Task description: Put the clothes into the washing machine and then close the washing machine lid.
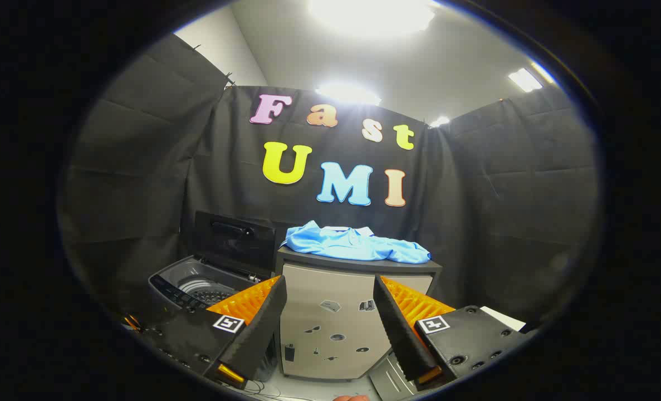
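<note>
Beyond my gripper (pixel 330 289), whose fingers stand wide apart holding nothing, a light blue shirt (pixel 355 244) lies crumpled on a beige cabinet (pixel 330 328) bearing small stickers too tiny to read. Left of it, the washing machine (pixel 196 284) sits with its lid (pixel 233 242) upright against black cloth walls, under bright ceiling lights (pixel 372 14).

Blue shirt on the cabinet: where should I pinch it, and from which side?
Grip the raised bunched fold near the collar of the blue shirt, coming down from above and front. It lies crumpled on the cabinet top; the open gripper is short of it.
</note>
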### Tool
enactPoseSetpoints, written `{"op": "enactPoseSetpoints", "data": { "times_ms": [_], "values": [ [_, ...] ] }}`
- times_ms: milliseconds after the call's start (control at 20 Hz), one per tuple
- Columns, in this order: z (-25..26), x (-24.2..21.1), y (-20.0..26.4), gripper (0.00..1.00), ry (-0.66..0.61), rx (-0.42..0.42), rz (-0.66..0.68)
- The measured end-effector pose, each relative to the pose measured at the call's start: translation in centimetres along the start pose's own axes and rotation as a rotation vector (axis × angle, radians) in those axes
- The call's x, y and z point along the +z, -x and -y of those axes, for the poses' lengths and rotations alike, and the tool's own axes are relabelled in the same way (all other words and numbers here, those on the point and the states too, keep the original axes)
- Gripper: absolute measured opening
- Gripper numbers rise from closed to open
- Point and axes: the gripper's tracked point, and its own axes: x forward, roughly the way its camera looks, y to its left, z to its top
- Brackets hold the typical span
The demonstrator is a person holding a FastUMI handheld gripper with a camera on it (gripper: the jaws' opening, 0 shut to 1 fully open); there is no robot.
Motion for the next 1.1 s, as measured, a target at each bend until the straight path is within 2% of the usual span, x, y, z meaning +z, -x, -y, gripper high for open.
{"op": "enactPoseSetpoints", "data": {
  "times_ms": [1100],
  "values": [
    [-1.7,0.6,-1.9,0.97,0.026,0.037,0.007]
  ]
}}
